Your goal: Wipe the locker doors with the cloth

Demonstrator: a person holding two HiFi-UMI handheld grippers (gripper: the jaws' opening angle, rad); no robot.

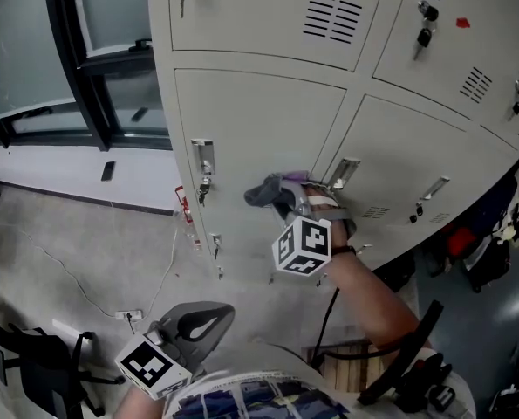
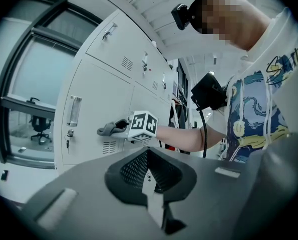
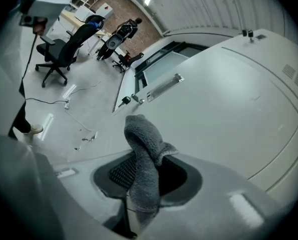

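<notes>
The beige locker doors (image 1: 259,138) fill the top of the head view. My right gripper (image 1: 290,202), with its marker cube below it, is shut on a grey cloth (image 1: 266,190), which it holds against the lower middle door near that door's right edge. In the right gripper view the cloth (image 3: 144,154) stands folded up out of the shut jaws, close to the door face (image 3: 229,99). My left gripper (image 1: 214,314) hangs low by the person's body, away from the lockers. It is shut with nothing in it (image 2: 150,184). The left gripper view also shows the cloth (image 2: 108,129).
Recessed handles (image 1: 344,173) and keyed locks (image 1: 203,160) stick out of the doors. A dark-framed window (image 1: 93,59) stands to the left. A cable and power strip (image 1: 128,315) lie on the floor. Bags and clothes (image 1: 477,243) hang at the right.
</notes>
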